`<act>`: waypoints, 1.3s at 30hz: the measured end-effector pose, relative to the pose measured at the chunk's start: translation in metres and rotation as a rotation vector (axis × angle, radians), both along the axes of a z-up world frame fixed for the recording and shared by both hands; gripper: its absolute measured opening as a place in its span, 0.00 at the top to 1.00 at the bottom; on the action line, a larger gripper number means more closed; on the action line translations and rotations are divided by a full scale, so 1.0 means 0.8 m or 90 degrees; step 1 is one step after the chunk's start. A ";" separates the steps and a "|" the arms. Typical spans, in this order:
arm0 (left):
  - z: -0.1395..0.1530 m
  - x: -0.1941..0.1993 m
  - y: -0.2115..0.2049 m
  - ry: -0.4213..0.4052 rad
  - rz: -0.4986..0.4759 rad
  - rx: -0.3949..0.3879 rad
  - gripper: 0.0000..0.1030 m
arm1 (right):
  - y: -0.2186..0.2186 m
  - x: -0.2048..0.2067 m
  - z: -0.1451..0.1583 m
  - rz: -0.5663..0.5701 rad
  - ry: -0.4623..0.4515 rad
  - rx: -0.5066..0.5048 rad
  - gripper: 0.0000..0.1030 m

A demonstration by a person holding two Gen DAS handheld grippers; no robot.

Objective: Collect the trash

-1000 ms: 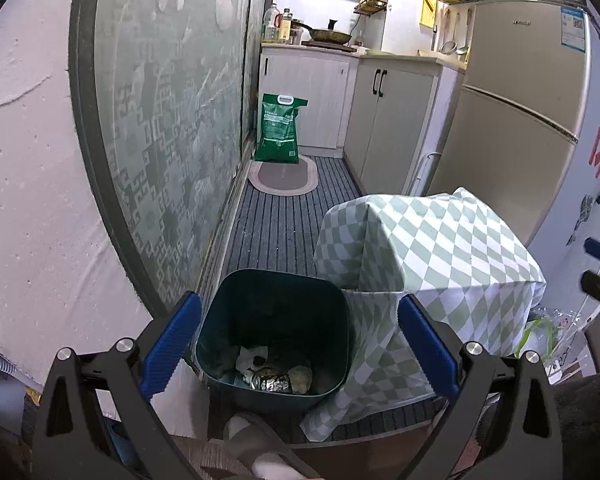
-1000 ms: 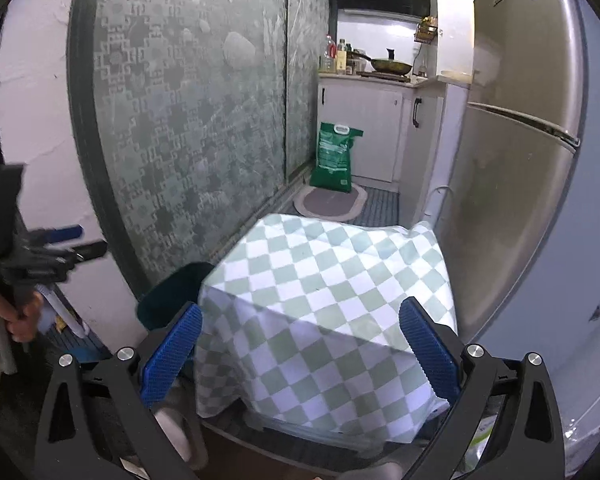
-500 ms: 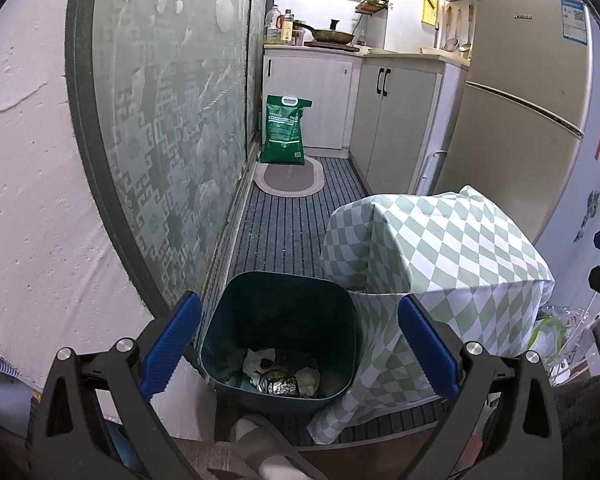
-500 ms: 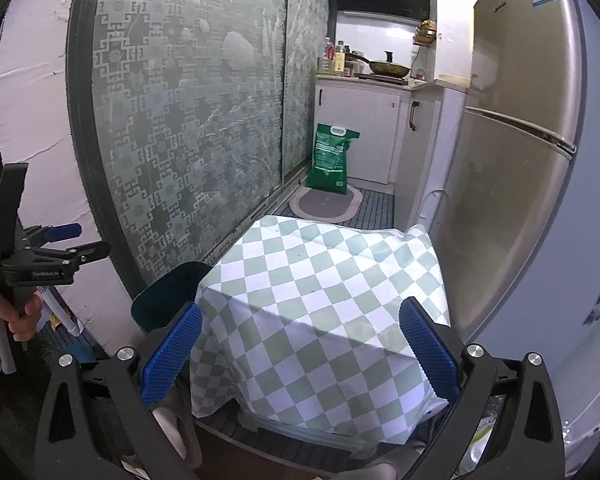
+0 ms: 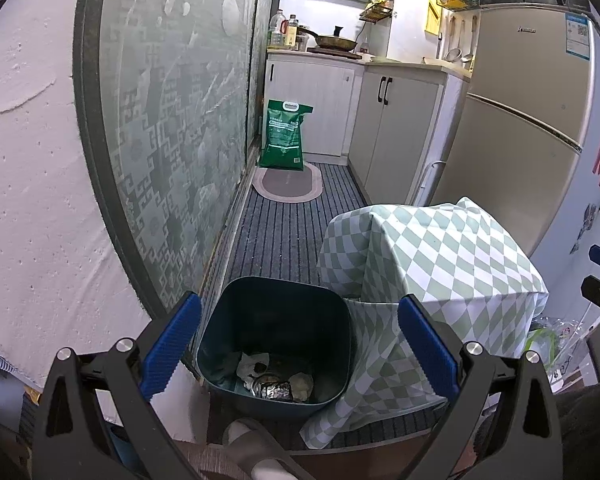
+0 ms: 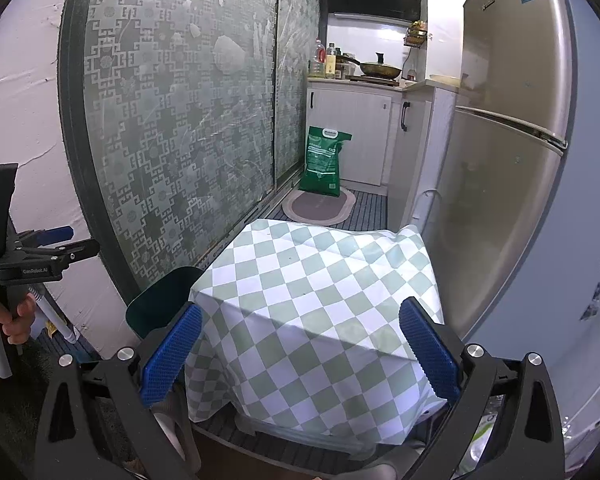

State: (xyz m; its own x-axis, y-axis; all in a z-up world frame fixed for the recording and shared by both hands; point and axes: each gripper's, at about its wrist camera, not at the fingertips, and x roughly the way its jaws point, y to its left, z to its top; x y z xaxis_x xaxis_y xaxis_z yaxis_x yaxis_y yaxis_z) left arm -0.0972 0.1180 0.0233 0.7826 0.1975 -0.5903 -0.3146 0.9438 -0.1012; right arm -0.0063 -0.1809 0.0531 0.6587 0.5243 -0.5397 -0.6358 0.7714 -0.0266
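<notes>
A dark teal trash bin stands on the floor beside a patterned glass door. Crumpled paper, a foil wad and other scraps lie at its bottom. My left gripper hangs open above the bin with nothing between its blue pads. My right gripper is open too, empty, over a box draped in a green checked cloth. Only the bin's rim shows in the right wrist view. At the left edge there, a hand holds the left gripper.
The checked cloth box stands right of the bin, against a fridge. A green sack and an oval mat lie further down the striped floor by white cabinets. A slippered foot is near the bin.
Both grippers have drawn back and upward a little; the bin and the cloth box sit slightly further off in view. Both grippers stay open and empty.
</notes>
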 end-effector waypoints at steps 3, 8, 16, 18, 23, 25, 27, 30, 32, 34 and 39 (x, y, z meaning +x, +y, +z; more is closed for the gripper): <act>0.000 0.000 0.000 0.001 0.000 -0.001 0.03 | 0.000 0.001 0.000 0.000 0.001 0.002 0.03; 0.000 0.001 0.000 0.003 -0.004 -0.002 0.03 | 0.000 0.001 0.001 0.000 0.001 0.002 0.03; 0.000 0.001 0.000 0.003 -0.005 -0.003 0.03 | 0.000 0.001 0.001 0.000 0.001 0.002 0.03; 0.001 0.001 0.001 0.003 -0.006 -0.004 0.03 | 0.000 0.000 0.001 -0.001 0.001 0.002 0.03; 0.000 0.002 0.000 0.004 -0.004 -0.003 0.03 | 0.000 0.000 0.000 -0.001 0.001 0.002 0.03; 0.000 0.002 0.000 0.004 -0.006 -0.003 0.03 | 0.000 0.000 0.001 0.000 0.001 0.002 0.03; 0.000 0.002 -0.001 0.004 -0.006 -0.001 0.03 | 0.001 0.000 0.000 -0.001 0.001 0.002 0.03; 0.000 0.002 0.000 0.004 -0.005 -0.003 0.03 | 0.001 0.000 0.000 -0.001 0.000 0.002 0.03; 0.000 0.001 0.000 0.004 -0.005 -0.003 0.03 | 0.001 0.000 0.000 -0.001 0.001 0.002 0.03; 0.000 0.002 -0.001 0.003 -0.006 -0.003 0.03 | 0.001 0.000 0.000 -0.001 0.000 0.002 0.03; 0.000 0.002 -0.001 0.004 -0.005 -0.003 0.03 | 0.000 0.000 0.001 -0.001 0.001 0.003 0.03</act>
State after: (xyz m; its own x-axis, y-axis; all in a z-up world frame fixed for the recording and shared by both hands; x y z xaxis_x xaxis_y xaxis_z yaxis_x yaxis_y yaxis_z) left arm -0.0959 0.1175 0.0234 0.7809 0.1879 -0.5958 -0.3072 0.9459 -0.1043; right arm -0.0062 -0.1810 0.0537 0.6588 0.5253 -0.5385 -0.6344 0.7727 -0.0223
